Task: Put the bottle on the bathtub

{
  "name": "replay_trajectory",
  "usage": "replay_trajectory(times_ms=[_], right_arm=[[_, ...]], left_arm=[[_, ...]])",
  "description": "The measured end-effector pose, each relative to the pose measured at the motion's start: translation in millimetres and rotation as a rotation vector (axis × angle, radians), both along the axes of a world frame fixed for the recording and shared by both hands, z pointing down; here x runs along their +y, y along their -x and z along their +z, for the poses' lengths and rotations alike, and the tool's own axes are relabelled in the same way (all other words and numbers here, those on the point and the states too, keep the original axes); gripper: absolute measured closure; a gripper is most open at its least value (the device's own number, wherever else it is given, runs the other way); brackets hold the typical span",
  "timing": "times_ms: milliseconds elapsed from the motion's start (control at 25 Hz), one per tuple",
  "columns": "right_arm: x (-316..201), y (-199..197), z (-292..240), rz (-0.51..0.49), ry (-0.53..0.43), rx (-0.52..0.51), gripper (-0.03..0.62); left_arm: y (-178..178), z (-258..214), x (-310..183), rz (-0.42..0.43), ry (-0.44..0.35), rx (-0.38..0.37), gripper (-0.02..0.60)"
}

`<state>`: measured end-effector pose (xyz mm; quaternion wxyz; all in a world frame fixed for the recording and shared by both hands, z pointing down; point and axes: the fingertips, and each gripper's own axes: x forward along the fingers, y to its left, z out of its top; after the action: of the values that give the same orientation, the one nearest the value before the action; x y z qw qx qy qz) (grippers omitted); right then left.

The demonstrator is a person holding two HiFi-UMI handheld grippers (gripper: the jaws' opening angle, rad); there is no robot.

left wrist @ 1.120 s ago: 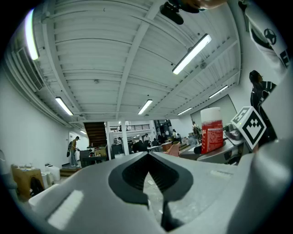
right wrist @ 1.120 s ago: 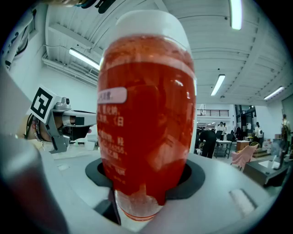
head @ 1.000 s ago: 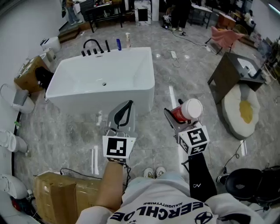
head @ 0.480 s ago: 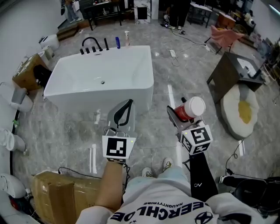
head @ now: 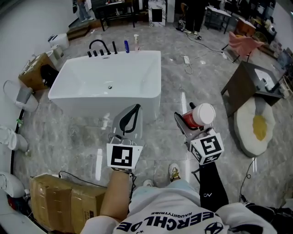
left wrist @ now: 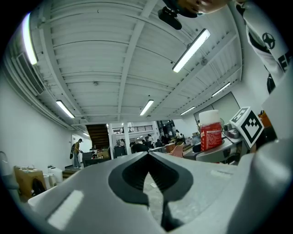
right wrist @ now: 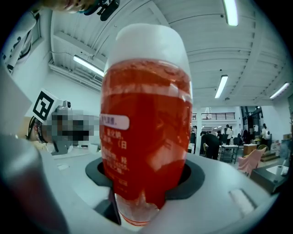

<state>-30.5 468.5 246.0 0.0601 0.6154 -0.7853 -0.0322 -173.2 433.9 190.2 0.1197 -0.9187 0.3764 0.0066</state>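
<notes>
Both arms are stretched toward the white bathtub (head: pixel 91 98), stopping well short. The right gripper (head: pixel 183 121) is clamped on a red bottle (head: pixel 197 115) with a white cap. The left gripper (head: pixel 132 112) is pinched closed with nothing in it.

You are standing in a big open workshop hall, not a home. The white bathtub (head: pixel 105 108) sits alone on a grey tiled floor (head: pixel 68 137), with a cardboard box (head: pixel 64 201) near you on the left and work tables (head: pixel 116 7) at the far end. Strip lights (left wrist: pixel 191 44) hang from a ribbed ceiling, with a staircase (left wrist: pixel 97 134) far off.
</notes>
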Motion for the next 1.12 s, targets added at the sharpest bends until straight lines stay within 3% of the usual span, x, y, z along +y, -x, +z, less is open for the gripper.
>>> replay_trajectory(times_ms=[160,320,520,880,1120], right_arm=[[-16,-50,-4,-0.032,-0.009,0.027,0.295],[-33,-103,-3,-0.053,-0.023,0.071,0.293],[-48,-148,4,-0.065,-0.029,0.052,0.293],[-68,-177,11,-0.099,-0.031,0.004,0.29],[-94,-183,13,-0.108,-0.034,-0.019,0.29]], left_arm=[[-47,7,-11,-0.025,0.055,0.012,0.58],[-96,17,-26,-0.067,0.062,0.011,0.58],[-135,21,-36,-0.096,0.073,-0.007,0.58],[-174,33,-54,-0.073,0.06,-0.07,0.58],[-183,23,-74,-0.046,0.002,-0.072,0.58]])
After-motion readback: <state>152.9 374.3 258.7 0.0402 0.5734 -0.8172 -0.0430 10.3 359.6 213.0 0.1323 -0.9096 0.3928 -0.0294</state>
